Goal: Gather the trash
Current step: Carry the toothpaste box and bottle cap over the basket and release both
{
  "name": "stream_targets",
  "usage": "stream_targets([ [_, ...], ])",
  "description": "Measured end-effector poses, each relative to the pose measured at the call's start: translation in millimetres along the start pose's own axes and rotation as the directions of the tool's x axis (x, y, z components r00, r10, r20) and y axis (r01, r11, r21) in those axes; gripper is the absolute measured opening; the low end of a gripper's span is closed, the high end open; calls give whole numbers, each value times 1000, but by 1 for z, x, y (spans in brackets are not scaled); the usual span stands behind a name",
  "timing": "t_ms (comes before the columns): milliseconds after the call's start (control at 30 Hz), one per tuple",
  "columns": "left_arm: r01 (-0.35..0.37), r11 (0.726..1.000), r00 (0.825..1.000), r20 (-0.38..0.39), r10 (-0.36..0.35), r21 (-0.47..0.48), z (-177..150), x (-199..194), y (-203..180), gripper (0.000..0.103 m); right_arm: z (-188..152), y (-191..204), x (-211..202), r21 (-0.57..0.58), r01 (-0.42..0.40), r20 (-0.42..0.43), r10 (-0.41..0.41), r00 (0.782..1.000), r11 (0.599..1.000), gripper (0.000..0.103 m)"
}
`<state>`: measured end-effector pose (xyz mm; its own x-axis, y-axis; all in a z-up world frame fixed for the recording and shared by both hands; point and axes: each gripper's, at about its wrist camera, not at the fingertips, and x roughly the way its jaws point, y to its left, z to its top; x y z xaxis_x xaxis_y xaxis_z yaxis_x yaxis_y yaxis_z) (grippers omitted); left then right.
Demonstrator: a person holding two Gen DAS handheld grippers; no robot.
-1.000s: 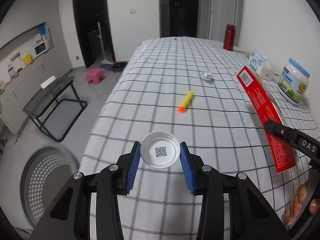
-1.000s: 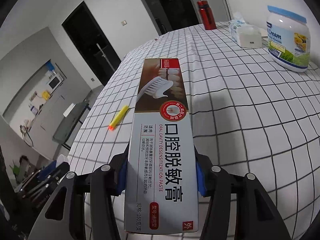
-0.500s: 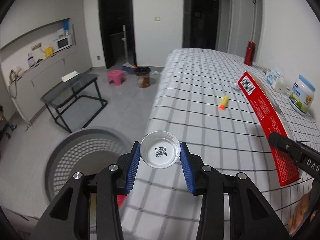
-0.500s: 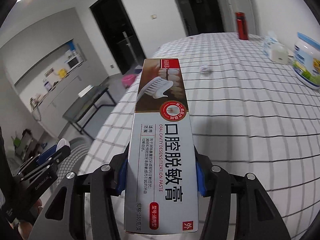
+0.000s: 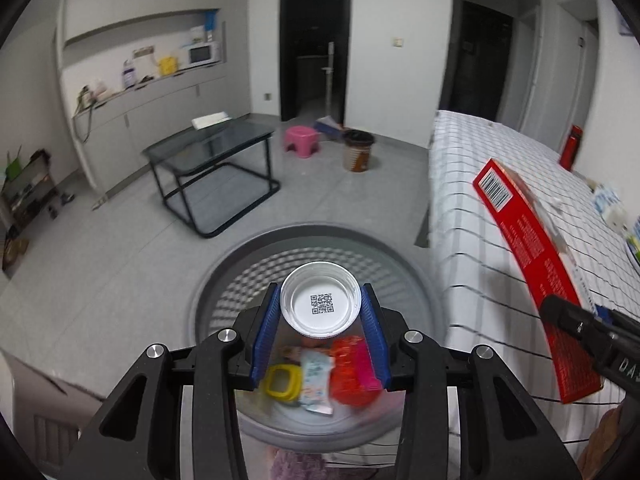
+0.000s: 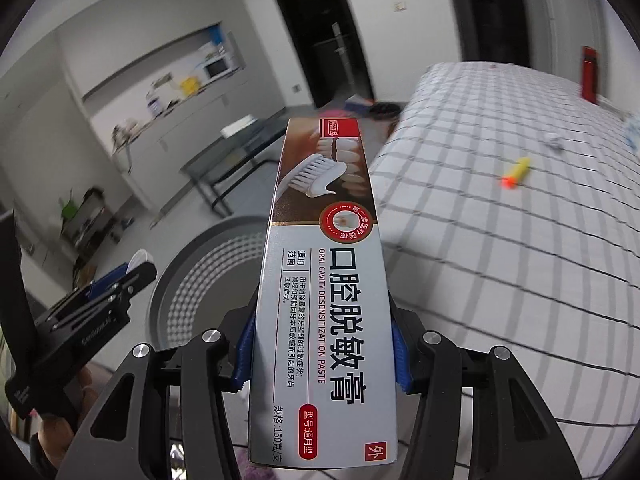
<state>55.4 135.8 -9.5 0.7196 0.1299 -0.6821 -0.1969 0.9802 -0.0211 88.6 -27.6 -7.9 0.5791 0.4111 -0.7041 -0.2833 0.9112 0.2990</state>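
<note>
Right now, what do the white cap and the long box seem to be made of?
The cap: probably plastic, glossy white, with a ribbed rim and a code printed inside. The box: likely thin cardboard with a shiny printed coat, judging by its sharp folded edges and light reflections.

The long grey, brown and red cardboard toothpaste box (image 6: 326, 292) carries the most print: large dark Chinese characters 口腔脱敏膏 run along its grey face, with the English line "ORAL CAVITY DESENSITIZATION PASTE" in red beside them. Near its lower end stand 规格:150克/支, a red oval reading 型号:通用型, and a small red square with 外. The smaller lines of Chinese print are too fine to read surely. In the left wrist view the same box shows a black barcode on its red side. The round white plastic cap (image 5: 321, 305) bears a black QR code inside. The black right hand-held gripper (image 5: 580, 326) shows the white letters "DA" on its side.
</note>
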Motion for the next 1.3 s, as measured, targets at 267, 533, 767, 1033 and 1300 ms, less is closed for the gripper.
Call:
stream_targets([
  [267, -35, 999, 999, -39, 34, -36, -4, 22, 35, 40, 7, 50, 49, -94, -67, -126, 55, 990, 993, 51],
  [533, -40, 997, 995, -90, 34, -62, -11, 46, 52, 40, 7, 79, 83, -143, -103, -237, 67, 969, 984, 51],
  [767, -41, 997, 994, -109, 34, -65, -15, 53, 56, 40, 1, 92, 96, -149, -111, -280, 66, 958, 983, 51],
  [1033, -43, 996, 994, -100, 35, -75, -11, 51, 57, 63, 9, 91, 94, -157, -97, -253, 55, 966, 983, 58],
  [1300, -36, 997, 995, -91, 29, -70, -10, 45, 54, 63, 10, 88, 80, -140, -89, -214, 58, 975, 986, 61],
])
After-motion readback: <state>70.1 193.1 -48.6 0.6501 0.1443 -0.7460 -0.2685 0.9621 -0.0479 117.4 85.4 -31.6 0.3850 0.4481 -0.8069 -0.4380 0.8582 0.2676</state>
